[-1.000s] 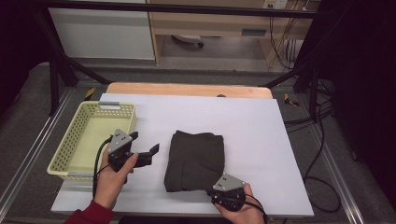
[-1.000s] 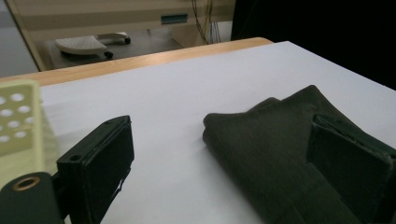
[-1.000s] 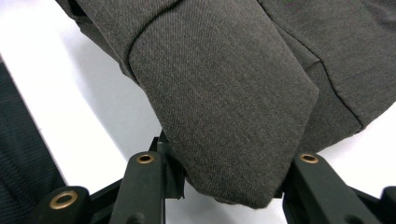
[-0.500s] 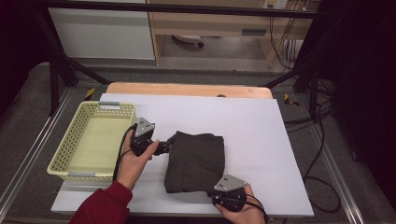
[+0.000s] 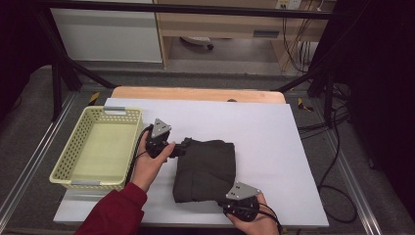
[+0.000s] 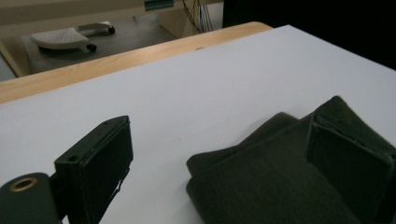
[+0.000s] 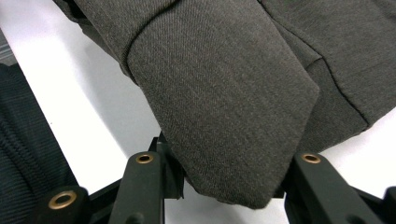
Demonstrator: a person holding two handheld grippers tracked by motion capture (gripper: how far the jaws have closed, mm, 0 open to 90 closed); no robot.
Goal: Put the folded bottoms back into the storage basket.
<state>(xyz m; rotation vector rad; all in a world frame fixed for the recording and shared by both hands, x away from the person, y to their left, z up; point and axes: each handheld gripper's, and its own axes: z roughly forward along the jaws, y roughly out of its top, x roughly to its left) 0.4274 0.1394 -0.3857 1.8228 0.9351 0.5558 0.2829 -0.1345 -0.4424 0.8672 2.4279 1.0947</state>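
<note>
A folded dark olive garment (image 5: 208,169) lies in the middle of the white table top (image 5: 274,132). My left gripper (image 5: 185,145) is at the garment's far left corner, held by a hand in a red sleeve. In the left gripper view its jaws stand open (image 6: 219,154), with the garment's folded corner (image 6: 261,182) between them and the right jaw over the cloth. My right gripper (image 5: 238,197) is at the garment's near right corner. In the right gripper view it (image 7: 231,186) is shut on a thick fold of the garment (image 7: 224,107).
A pale yellow perforated basket (image 5: 93,183) stands on the left side of the table, with nothing visible inside it. A wooden strip (image 5: 195,93) runs along the table's far edge. Cables hang on the floor at the right.
The left hand has carried its gripper rightward, from beside the basket to the garment's far left corner. The right gripper and the garment have kept still.
</note>
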